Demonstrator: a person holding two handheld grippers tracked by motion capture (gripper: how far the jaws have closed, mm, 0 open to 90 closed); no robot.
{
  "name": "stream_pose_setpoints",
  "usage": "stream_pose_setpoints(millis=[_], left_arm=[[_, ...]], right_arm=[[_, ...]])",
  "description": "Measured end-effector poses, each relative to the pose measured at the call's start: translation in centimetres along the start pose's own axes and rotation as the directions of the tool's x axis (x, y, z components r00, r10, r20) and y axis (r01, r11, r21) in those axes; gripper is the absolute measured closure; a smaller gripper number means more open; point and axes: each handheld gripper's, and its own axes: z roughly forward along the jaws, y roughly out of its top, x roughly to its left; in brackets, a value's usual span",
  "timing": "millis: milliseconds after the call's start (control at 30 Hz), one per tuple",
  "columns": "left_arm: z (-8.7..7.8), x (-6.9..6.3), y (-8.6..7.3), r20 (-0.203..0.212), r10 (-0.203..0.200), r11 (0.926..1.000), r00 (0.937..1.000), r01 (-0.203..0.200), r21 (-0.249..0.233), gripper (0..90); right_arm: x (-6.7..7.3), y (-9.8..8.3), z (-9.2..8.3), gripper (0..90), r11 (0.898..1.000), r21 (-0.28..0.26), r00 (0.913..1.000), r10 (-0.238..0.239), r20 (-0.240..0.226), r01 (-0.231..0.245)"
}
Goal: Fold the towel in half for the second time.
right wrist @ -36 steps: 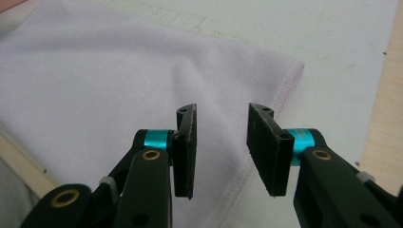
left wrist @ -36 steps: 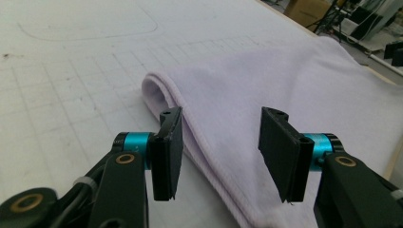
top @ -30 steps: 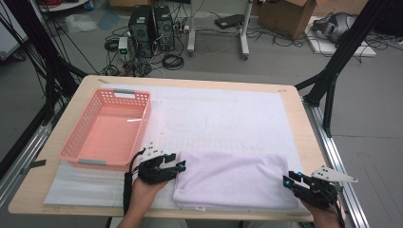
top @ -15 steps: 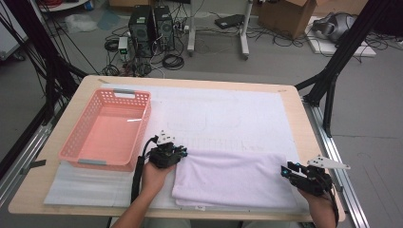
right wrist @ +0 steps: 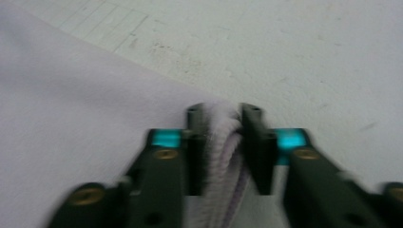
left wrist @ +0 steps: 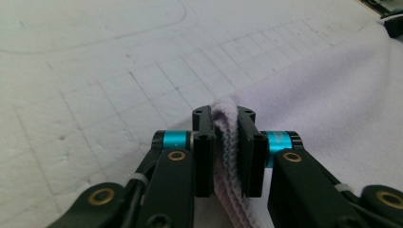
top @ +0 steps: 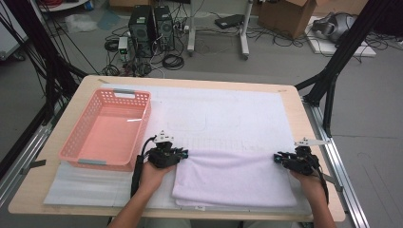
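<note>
Both far corners of the folded towel (top: 235, 178) (near table edge) pinched: my left gripper (left wrist: 223, 142) and right gripper (right wrist: 223, 142) have just closed onto its layers. Next, likely: lift together, evenly, for another fold.

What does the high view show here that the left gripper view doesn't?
High view: the pink basket, both hands, the right gripper at the towel's far right corner, and the towel's folded outline. Left gripper view: the left gripper's jaws pressed on several stacked towel layers, and the mat's grid lines close up. Both: the left gripper on the towel's far left corner.
</note>
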Motion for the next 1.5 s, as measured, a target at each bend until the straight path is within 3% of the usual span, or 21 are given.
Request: stream_pose_setpoints(millis=[67, 133, 233, 300, 367, 467, 533, 600, 633, 700, 767, 833, 967, 1067, 1233, 1300, 1400, 1500], left_arm=[[-0.2, -0.1, 0.3, -0.021, -0.002, 0.9986, 0.9998, 0.001, -0.052, 80.8], [-0.4, -0.1, 0.6, -0.043, -0.01, 0.9944, 0.999, 0.005, -0.105, 81.0], [0.1, 0.2, 0.8, -0.079, -0.033, 0.9862, 0.9964, 0.019, -0.165, 81.0], [0.7, 0.5, 0.7, -0.101, -0.049, 0.9846, 0.9937, 0.031, -0.172, 80.9], [1.2, 1.0, 1.1, -0.112, -0.09, 0.983, 0.9896, 0.07, -0.17, 80.8], [1.6, 1.1, 1.9, -0.131, -0.075, 0.983, 0.9885, 0.051, -0.176, 78.7], [1.7, 1.0, 2.2, -0.139, -0.076, 0.9845, 0.9874, 0.052, -0.167, 69.1], [1.4, 1.2, 2.1, -0.125, -0.083, 0.9882, 0.9887, 0.066, -0.139, 54.3], [1.2, 1.1, 2.1, -0.115, -0.086, 0.9903, 0.9896, 0.072, -0.118, 49.4], [0.7, 0.7, 2.0, -0.101, -0.048, 0.9953, 0.9937, 0.039, -0.088, 47.9], [0.1, -0.1, 1.6, -0.067, -0.012, 0.994, 0.9977, 0.005, -0.109, 50.7], [-0.4, -0.8, 1.1, -0.049, 0.021, 0.9955, 0.9986, -0.026, -0.091, 55.9], [-1.3, -1.9, -0.7, -0.001, 0.045, 0.9976, 0.999, -0.045, -0.051, 63.6], [-2.0, -2.6, -2.1, 0.043, 0.061, 0.9981, 0.9972, -0.061, -0.003, 65.9], [-3.2, -3.7, -3.4, 0.034, 0.083, 0.9963, 0.996, -0.084, 0.021, 67.5], [-3.5, -4.2, -3.8, 0.035, 0.088, 0.9958, 0.9955, -0.089, 0.023, 69.3], [-4.2, -5.2, -4.6, 0.016, 0.132, 0.9908, 0.9912, -0.132, 0.03, 71.0], [-4.7, -5.6, -5.2, 0.006, 0.134, 0.9905, 0.991, -0.134, 0.029, 72.1]], right_arm=[[0.0, 0.3, -0.3, 80.3, 1.0, -0.001, 0.9996, -0.011, 0.026, 0.011], [-0.2, 0.6, -0.8, 80.5, 0.997, -0.081, 0.998, 0.007, 0.063, -0.002], [-0.3, 1.3, -0.9, 80.3, 0.989, -0.149, 0.993, 0.005, 0.118, 0.013], [-0.2, 2.0, -0.5, 80.2, 0.987, -0.159, 0.9874, -0.012, 0.158, 0.038], [-0.1, 2.8, 0.1, 80.2, 0.986, -0.159, 0.9819, -0.025, 0.188, 0.055], [-0.1, 3.7, 0.8, 80.2, 0.986, -0.162, 0.9727, -0.01, 0.232, 0.048], [-0.4, 4.1, 1.4, 77.1, 0.988, -0.156, 0.9708, 0.021, 0.239, 0.017], [-0.4, 4.1, 1.7, 63.5, 0.99, -0.141, 0.9662, 0.037, 0.255, -0.001], [-0.5, 4.0, 1.7, 58.0, 0.99, -0.136, 0.9674, 0.055, 0.247, -0.021], [-0.5, 3.7, 1.2, 52.8, 0.989, -0.142, 0.9693, 0.066, 0.237, -0.033], [-0.3, 3.3, 0.5, 49.6, 0.986, -0.159, 0.9738, 0.073, 0.215, -0.038], [0.0, 2.7, -0.3, 49.3, 0.985, -0.168, 0.9786, 0.079, 0.19, -0.046], [1.2, 1.3, -1.6, 53.7, 0.986, -0.165, 0.9912, 0.04, 0.126, -0.019], [2.7, 0.0, -2.3, 63.3, 0.991, -0.134, 0.9985, -0.016, 0.052, 0.023], [4.7, -2.0, -2.8, 73.8, 0.994, -0.057, 0.9955, -0.09, -0.032, 0.088], [4.8, -2.7, -3.0, 73.8, 0.995, -0.035, 0.9949, -0.09, -0.046, 0.088], [4.7, -4.2, -3.4, 74.8, 0.996, -0.015, 0.9952, -0.087, -0.044, 0.087], [4.4, -5.1, -4.5, 76.6, 0.995, -0.002, 0.9953, -0.096, -0.005, 0.096]])
